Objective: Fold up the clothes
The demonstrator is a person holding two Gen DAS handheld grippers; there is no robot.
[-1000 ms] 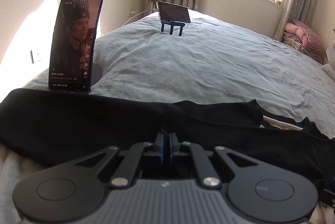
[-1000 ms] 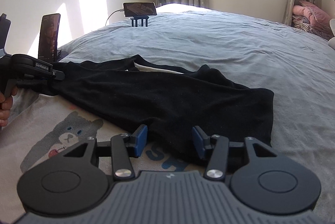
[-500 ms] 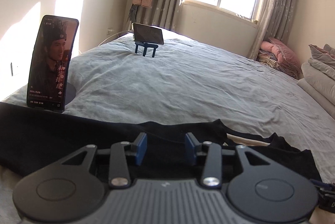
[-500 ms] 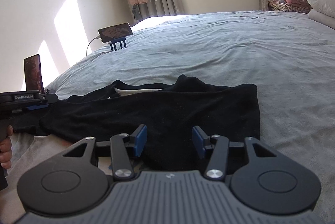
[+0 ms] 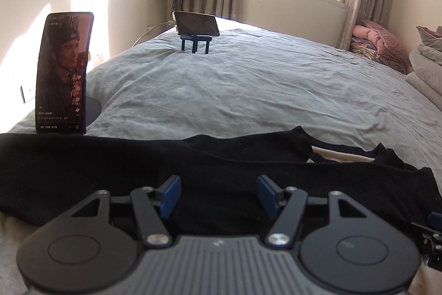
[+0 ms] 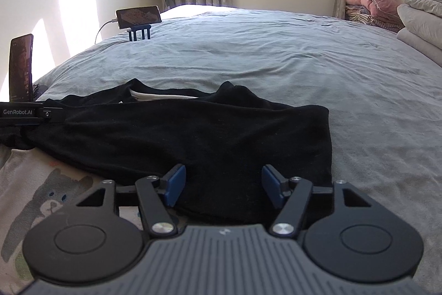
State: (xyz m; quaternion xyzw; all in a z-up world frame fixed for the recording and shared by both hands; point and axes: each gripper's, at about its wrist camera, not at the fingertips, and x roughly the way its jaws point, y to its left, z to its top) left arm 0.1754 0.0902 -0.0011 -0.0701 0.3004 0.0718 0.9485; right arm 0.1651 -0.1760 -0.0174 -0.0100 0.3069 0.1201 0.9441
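The black garment [image 6: 193, 135] lies on the gray bed [image 6: 276, 60] as a long doubled band, so some folding looks done; more may remain. Left gripper [image 5: 218, 195] and right gripper [image 6: 222, 184] hover over it, fingers spread, holding nothing.

One black garment [image 6: 193, 140] lies across one bed [image 6: 276, 60], partly over one pale cloth printed with a bear [image 6: 41, 198]. Two phones stand by: one upright [image 5: 65, 74], one sideways [image 5: 197, 24] on a blue stand. Two claws show, left [image 5: 218, 195] and right [image 6: 222, 184], each spread with nothing between its pads.
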